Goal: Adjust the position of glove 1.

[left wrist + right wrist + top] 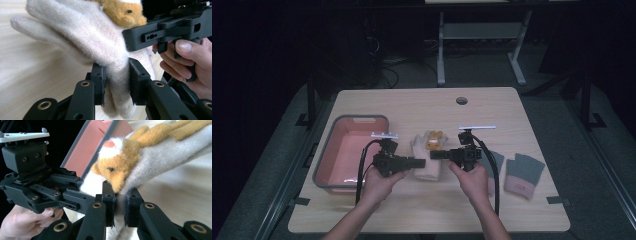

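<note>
Wooden table (492, 107) bears bin (348, 150), grey gloves (523, 172)

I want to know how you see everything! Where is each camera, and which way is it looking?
High view: sits above the person's side, looks forward and down on the table; both forearms, left gripper and right gripper show.
Left gripper view: rides that gripper, looks along its jaws, shut on the cream glove; the other hand shows.
Right gripper view: rides that gripper, faces the glove and red bin; the left hand shows.
All views share the glove.
</note>
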`<state>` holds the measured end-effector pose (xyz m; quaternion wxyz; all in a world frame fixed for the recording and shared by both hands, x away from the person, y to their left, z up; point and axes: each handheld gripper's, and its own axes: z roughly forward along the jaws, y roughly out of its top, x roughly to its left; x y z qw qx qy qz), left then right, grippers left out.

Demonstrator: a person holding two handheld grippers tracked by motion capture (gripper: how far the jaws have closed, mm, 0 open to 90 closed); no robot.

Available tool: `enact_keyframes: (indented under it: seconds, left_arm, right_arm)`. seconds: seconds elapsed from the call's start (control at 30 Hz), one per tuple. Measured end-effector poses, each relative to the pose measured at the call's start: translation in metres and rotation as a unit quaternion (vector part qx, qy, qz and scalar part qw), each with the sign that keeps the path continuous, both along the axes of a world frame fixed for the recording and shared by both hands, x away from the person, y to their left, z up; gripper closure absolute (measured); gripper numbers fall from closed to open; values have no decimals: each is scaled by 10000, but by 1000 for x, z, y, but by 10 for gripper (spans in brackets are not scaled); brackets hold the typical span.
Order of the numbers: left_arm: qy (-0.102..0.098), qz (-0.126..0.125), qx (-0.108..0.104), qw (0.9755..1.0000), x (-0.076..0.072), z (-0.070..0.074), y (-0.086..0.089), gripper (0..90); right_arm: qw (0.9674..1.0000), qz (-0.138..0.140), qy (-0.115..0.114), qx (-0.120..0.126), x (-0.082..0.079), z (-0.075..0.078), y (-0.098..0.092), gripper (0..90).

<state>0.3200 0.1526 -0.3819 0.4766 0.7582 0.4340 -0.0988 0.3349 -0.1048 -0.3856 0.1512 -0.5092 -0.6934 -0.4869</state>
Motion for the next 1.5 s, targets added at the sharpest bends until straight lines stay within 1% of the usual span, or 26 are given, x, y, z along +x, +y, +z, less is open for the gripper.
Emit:
enact_keyframes:
  seconds: [0.1,0.2,0.3,0.33,0.43,0.47,0.5,0.57,0.6,0.63,0.7,0.87,0.93,1.0,1.03,1.17,1.2,1.23,1.3,1.37,1.5]
  left_arm:
    - [-43,37,-32,10000,2,8,5,690]
    - [-110,39,-20,9999,4,15,11,689]
    - [-118,63,-56,9999,5,19,15,689]
    - [-147,95,-67,9998,5,24,20,690]
    - [-240,73,-29,9997,7,30,27,690]
    - [-240,73,-29,9997,7,30,27,689]
    - [-250,109,-51,9996,7,34,31,690]
    - [-285,118,-40,9995,8,38,36,690]
    - [-328,115,-9,9994,9,40,38,690]
    - [-325,133,-37,9994,9,42,40,690]
    - [-348,152,-22,9993,9,45,45,690]
    - [-366,222,-57,9991,10,50,57,690]
    - [-375,214,-44,9991,10,51,63,691]
    - [-362,246,-73,9990,10,52,65,691]
    - [-369,259,-88,9989,10,53,70,691]
    - [-359,321,-118,9988,11,54,80,691]
    - [-359,321,-118,9988,11,54,80,691]
    - [-340,352,-145,9987,12,55,85,691]
    - [-343,356,-160,9986,12,55,90,691]
    - [-321,401,-203,9985,12,56,94,691]
    - [-337,448,-219,9982,12,59,103,691]
  right_arm:
    - [10000,53,-52,24,4,8,4,813]
    - [9999,91,-118,16,6,16,10,814]
    - [9997,130,-186,14,9,23,16,814]
    - [9997,144,-204,16,10,25,18,814]
    - [9995,196,-257,16,13,32,24,814]
    - [9994,215,-261,24,14,34,27,814]
    - [9993,232,-300,34,15,36,29,813]
    - [9992,267,-295,36,17,40,33,814]
    - [9990,278,-340,15,18,42,35,814]
    - [9990,290,-343,21,19,44,38,814]
    - [9988,326,-368,34,20,47,42,814]
    - [9985,396,-362,89,25,53,54,814]
    - [9984,431,-362,87,27,55,59,814]
    - [9982,470,-371,94,28,56,63,814]
    - [9980,497,-381,100,29,57,66,814]
    - [9975,586,-378,100,33,59,75,814]
    - [9975,586,-378,100,33,59,75,814]
    - [9973,619,-388,93,36,61,81,814]
    - [9969,661,-418,59,38,62,86,813]
    - [9968,697,-387,43,39,64,91,814]
    - [9961,778,-413,-10,42,68,100,814]
